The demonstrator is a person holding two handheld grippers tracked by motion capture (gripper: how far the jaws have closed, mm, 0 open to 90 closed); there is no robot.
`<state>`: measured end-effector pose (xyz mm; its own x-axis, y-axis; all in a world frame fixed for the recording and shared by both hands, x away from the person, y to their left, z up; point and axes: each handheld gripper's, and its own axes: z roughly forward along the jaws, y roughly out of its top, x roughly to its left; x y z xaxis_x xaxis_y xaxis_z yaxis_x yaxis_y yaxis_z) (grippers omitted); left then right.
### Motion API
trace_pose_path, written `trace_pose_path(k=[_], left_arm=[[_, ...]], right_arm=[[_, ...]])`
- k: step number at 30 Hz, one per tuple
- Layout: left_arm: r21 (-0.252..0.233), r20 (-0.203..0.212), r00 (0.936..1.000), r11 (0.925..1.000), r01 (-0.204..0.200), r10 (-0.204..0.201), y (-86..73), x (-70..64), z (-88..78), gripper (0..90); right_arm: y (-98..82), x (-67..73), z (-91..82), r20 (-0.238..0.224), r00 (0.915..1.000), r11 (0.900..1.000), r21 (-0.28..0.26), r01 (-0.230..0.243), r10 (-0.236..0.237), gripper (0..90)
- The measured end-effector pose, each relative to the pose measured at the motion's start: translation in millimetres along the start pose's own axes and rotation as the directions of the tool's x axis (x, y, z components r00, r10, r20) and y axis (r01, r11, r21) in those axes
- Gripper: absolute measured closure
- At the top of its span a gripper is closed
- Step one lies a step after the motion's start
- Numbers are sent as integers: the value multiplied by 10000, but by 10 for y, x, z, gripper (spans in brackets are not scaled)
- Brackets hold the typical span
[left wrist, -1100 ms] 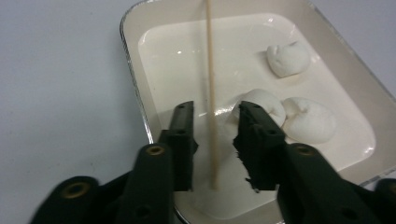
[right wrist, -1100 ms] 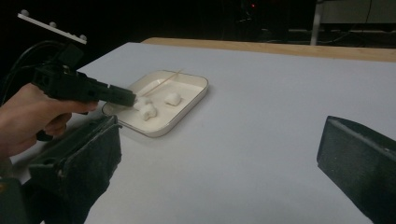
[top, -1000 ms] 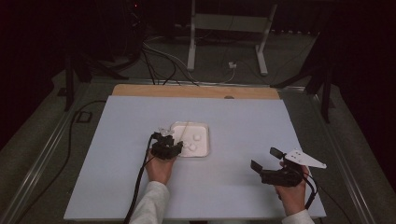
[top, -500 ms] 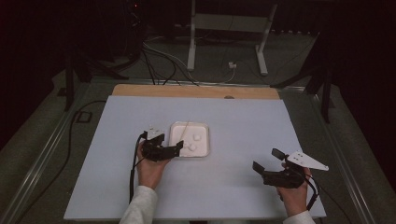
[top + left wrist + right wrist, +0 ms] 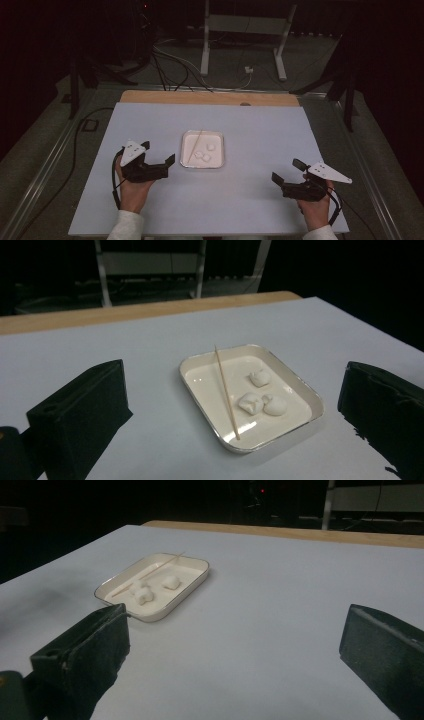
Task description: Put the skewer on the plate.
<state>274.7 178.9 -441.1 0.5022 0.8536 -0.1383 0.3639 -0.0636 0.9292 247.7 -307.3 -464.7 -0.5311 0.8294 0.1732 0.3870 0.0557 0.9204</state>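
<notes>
Tray (image 5: 202, 149) right of open, empty left claw (image 5: 160, 159), apart.

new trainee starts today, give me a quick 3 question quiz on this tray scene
1. How many white lumps lie in the tray?
2. True or false: the wooden stick lies on the table beside the tray.
3. Which fits the left gripper? A: shut on the stick. B: open, nothing between its jaws. C: shut on a lump.

Key:
1. Three white lumps.
2. False: the stick rests inside the tray, its far end leaning on the rim.
3. B: it sits left of the tray, apart from it; its jaws have just been opening and are empty. The right gripper is open too.
</notes>
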Motion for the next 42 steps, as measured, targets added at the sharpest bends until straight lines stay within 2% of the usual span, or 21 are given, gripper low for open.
trace_pose_path(k=[5,11,18,23,28,33,36,39,42], left_arm=[[-663,5,9994,9972,-355,356,-8,47,-224,9],[-1154,-234,9976,9910,-679,657,-54,120,-435,9],[-1109,-555,9949,9897,-904,846,-189,194,-581,8],[-1158,-850,9936,9898,-834,738,-294,243,-646,9],[-1061,-1046,9917,9907,-852,741,-414,267,-688,9],[-1126,-1221,9906,9907,-762,623,-465,272,-733,9],[-920,-1372,9874,9916,-915,783,-497,273,-720,9],[-1085,-1332,9900,9922,-610,463,-507,311,-729,9],[-996,-1477,9876,9927,-685,533,-515,317,-737,9]], right_arm=[[-6,-13,-19,61,10000,9999,-127,-12,13,0],[-22,-20,-16,132,9999,9999,-119,66,-65,0],[-49,-25,-8,163,9998,9998,-148,118,-116,0],[-62,-14,-14,210,9993,9994,-134,310,-307,0],[-72,-35,-24,271,9993,9995,-184,259,-254,0],[-83,-47,-22,421,9983,9990,-134,416,-410,0],[-95,-57,-10,461,9981,9991,-112,404,-398,0],[-96,-60,-4,495,9980,9992,-105,394,-389,0],[-97,-63,-8,531,9978,9991,-108,409,-403,0]])
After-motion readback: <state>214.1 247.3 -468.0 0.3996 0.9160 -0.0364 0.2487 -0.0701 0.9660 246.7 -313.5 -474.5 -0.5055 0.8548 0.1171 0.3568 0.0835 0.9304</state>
